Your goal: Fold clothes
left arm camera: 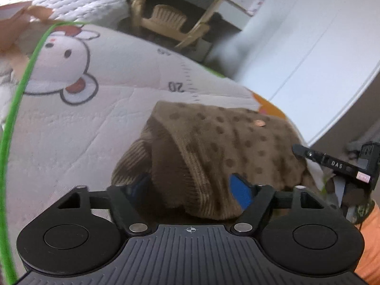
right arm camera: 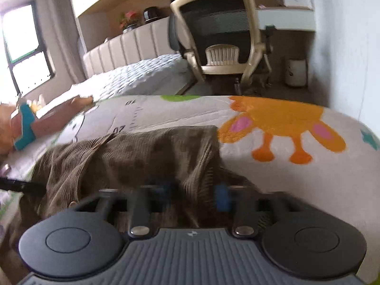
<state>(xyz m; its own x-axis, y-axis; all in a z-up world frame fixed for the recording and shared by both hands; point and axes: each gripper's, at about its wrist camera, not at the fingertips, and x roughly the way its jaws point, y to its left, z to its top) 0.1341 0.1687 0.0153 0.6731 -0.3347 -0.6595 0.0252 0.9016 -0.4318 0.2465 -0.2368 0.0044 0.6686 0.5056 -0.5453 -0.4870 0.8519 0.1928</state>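
We saw the left hand-held gripper [left arm camera: 192, 185] clamped on a fold of the brown dotted garment [left arm camera: 228, 147] | garment lay on cartoon-printed mat [left arm camera: 99, 109] | right hand-held gripper [left arm camera: 299, 149] touched its far edge

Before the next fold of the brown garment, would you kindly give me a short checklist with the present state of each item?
1. Left tongs closed on the brown dotted knit garment: ok, ribbed edge sits between the blue pads.
2. Right tongs closed on the same garment: ok, cloth bunched between them, though blurred.
3. Garment resting on the white cartoon-printed play mat: ok, far part lies flat.
4. Both tongs on separate parts of the edge: ok, the right tongs show off to the side in the left view.
5. Fold path clear: cannot tell, a small pink object lies on the garment.
6. Sharp view: not ok, right view is blurred.
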